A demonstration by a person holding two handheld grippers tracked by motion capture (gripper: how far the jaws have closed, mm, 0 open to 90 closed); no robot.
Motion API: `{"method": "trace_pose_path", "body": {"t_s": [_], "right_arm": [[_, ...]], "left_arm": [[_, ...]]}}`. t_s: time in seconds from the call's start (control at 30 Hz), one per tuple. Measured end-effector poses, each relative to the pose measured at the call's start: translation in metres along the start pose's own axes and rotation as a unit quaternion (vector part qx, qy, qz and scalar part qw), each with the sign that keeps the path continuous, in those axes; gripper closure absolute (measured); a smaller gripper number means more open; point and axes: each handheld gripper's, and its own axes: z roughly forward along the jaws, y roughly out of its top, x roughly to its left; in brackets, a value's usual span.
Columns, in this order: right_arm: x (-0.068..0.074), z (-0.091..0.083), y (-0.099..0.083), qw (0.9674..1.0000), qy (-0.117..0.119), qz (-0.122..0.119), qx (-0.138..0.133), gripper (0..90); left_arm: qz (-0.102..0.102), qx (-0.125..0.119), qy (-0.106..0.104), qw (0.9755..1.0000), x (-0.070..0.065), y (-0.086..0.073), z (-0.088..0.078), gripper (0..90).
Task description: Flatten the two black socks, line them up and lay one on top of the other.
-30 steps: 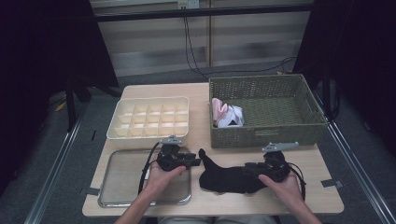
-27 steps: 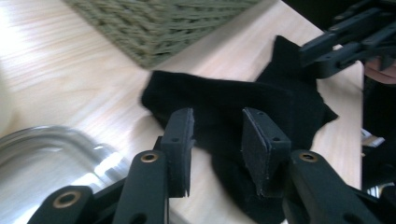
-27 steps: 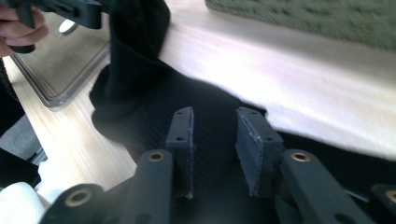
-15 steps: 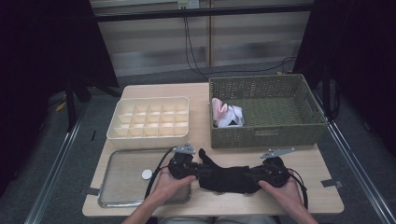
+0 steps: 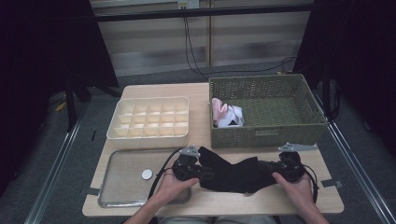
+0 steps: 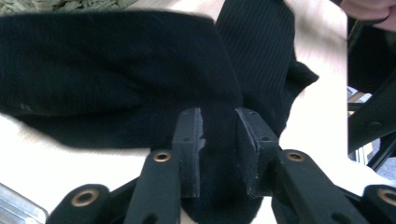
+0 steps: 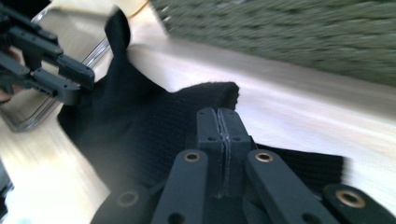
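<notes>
Black ribbed knit sock (image 5: 236,173) lies crumpled; left hand-held gripper (image 6: 218,140) pinches bunched fabric; right hand-held gripper (image 7: 218,122) clamped shut, cloth beneath

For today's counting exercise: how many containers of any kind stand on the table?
3: a cream compartment box at the back left, a green woven basket at the back right, and a clear tray at the front left with a small white disc in it.

A green woven basket (image 5: 280,122) stands at the table's (image 5: 154,89) far right, a pink and white cloth (image 5: 225,113) inside its left end. Left of it sits a cream compartment box (image 5: 150,118). Nearer lies a metal tray (image 5: 122,173) holding a small white disc (image 5: 147,174)
</notes>
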Motion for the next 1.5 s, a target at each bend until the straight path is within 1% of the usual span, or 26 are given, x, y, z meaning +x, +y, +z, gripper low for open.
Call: {"method": "trace_pose_path", "body": {"t_s": [0.03, 0.07, 0.1, 0.17, 0.23, 0.3, 0.33, 0.43, 0.47, 0.53, 0.6, 0.63, 0.73, 0.8, 0.83, 0.9, 0.93, 0.97, 1.07, 1.17, 1.23, 1.27, 1.4, 1.43, 1.47, 1.5], "right_arm": [[-0.003, -0.003, 0.000, 1.0000, -0.004, 0.001, -0.005, 88.6], [-0.007, -0.006, 0.000, 0.9999, -0.014, 0.002, -0.007, 88.6], [-0.010, -0.006, -0.001, 0.9998, -0.018, 0.006, -0.006, 88.6], [-0.016, -0.005, -0.004, 0.9996, -0.025, 0.012, -0.001, 88.6], [-0.019, -0.003, -0.004, 0.9995, -0.029, 0.011, 0.009, 88.6], [-0.021, -0.001, -0.003, 0.9994, -0.030, 0.012, 0.012, 88.5], [-0.022, 0.000, -0.003, 0.9994, -0.029, 0.015, 0.011, 88.5], [-0.025, 0.001, -0.001, 0.9993, -0.032, 0.017, 0.013, 88.3], [-0.027, 0.002, -0.001, 0.9992, -0.034, 0.016, 0.013, 88.2], [-0.028, 0.002, -0.001, 0.9991, -0.035, 0.017, 0.014, 88.1], [-0.030, 0.002, -0.002, 0.9992, -0.033, 0.018, 0.013, 87.0], [-0.030, 0.002, -0.002, 0.9992, -0.033, 0.018, 0.013, 86.5], [-0.033, 0.002, -0.003, 0.9992, -0.031, 0.024, 0.011, 81.5], [-0.033, 0.001, -0.004, 0.9992, -0.029, 0.024, 0.014, 79.1], [-0.033, 0.001, -0.005, 0.9992, -0.028, 0.026, 0.013, 78.5], [-0.032, 0.002, -0.006, 0.9992, -0.027, 0.023, 0.017, 75.8], [-0.031, 0.003, -0.006, 0.9991, -0.028, 0.025, 0.018, 74.7], [-0.031, 0.003, -0.006, 0.9991, -0.029, 0.025, 0.021, 74.5], [-0.032, 0.005, -0.006, 0.9988, -0.032, 0.026, 0.025, 71.5], [-0.032, 0.008, -0.008, 0.9983, -0.038, 0.023, 0.037, 71.6], [-0.031, 0.012, -0.009, 0.9980, -0.038, 0.018, 0.047, 72.3], [-0.030, 0.014, -0.009, 0.9981, -0.039, 0.013, 0.046, 73.2], [-0.027, 0.016, -0.008, 0.9974, -0.050, 0.009, 0.051, 78.5], [-0.026, 0.016, -0.008, 0.9974, -0.050, 0.010, 0.051, 80.8], [-0.026, 0.016, -0.007, 0.9975, -0.049, 0.009, 0.051, 84.4], [-0.025, 0.016, -0.007, 0.9975, -0.050, 0.007, 0.049, 84.9]], "left_arm": [[-0.008, -0.006, 0.000, 0.9999, 0.004, 0.001, -0.002, 69.2], [-0.009, -0.009, 0.007, 0.9999, 0.007, 0.003, -0.005, 69.2], [-0.011, -0.015, 0.010, 0.9998, 0.010, 0.003, -0.007, 69.1], [-0.024, -0.026, 0.018, 0.9992, 0.016, 0.004, -0.015, 69.2], [-0.027, -0.029, 0.033, 0.9987, 0.023, 0.007, -0.022, 69.1], [-0.026, -0.027, 0.040, 0.9985, 0.028, 0.010, -0.027, 68.6], [-0.027, -0.032, 0.044, 0.9982, 0.030, 0.011, -0.028, 68.5], [-0.028, -0.023, 0.062, 0.9974, 0.039, 0.013, -0.029, 68.1], [-0.033, -0.029, 0.062, 0.9971, 0.041, 0.014, -0.029, 67.3], [-0.032, -0.021, 0.068, 0.9970, 0.044, 0.015, -0.028, 65.7], [-0.039, -0.017, 0.066, 0.9969, 0.048, 0.014, -0.027, 63.3], [-0.041, -0.014, 0.073, 0.9963, 0.049, 0.013, -0.025, 63.3], [-0.045, -0.012, 0.074, 0.9962, 0.051, 0.012, -0.022, 61.2], [-0.042, -0.009, 0.078, 0.9960, 0.050, 0.012, -0.020, 60.5], [-0.038, -0.009, 0.084, 0.9957, 0.050, 0.011, -0.020, 60.5], [-0.044, -0.007, 0.078, 0.9960, 0.051, 0.009, -0.018, 61.0], [-0.041, -0.003, 0.081, 0.9959, 0.051, 0.009, -0.017, 61.1], [-0.043, -0.001, 0.086, 0.9954, 0.051, 0.008, -0.015, 61.4], [-0.041, -0.001, 0.082, 0.9958, 0.053, 0.008, -0.013, 62.0], [-0.042, 0.005, 0.081, 0.9959, 0.055, 0.007, -0.012, 62.4], [-0.041, 0.006, 0.084, 0.9956, 0.055, 0.006, -0.010, 64.4], [-0.039, 0.008, 0.084, 0.9957, 0.055, 0.006, -0.009, 65.2], [-0.031, 0.010, 0.085, 0.9958, 0.055, 0.006, -0.009, 75.0], [-0.028, 0.011, 0.085, 0.9959, 0.054, 0.006, -0.010, 79.7], [-0.029, 0.008, 0.083, 0.9961, 0.054, 0.006, -0.011, 83.6], [-0.028, 0.004, 0.081, 0.9963, 0.054, 0.007, -0.012, 85.8]]}}
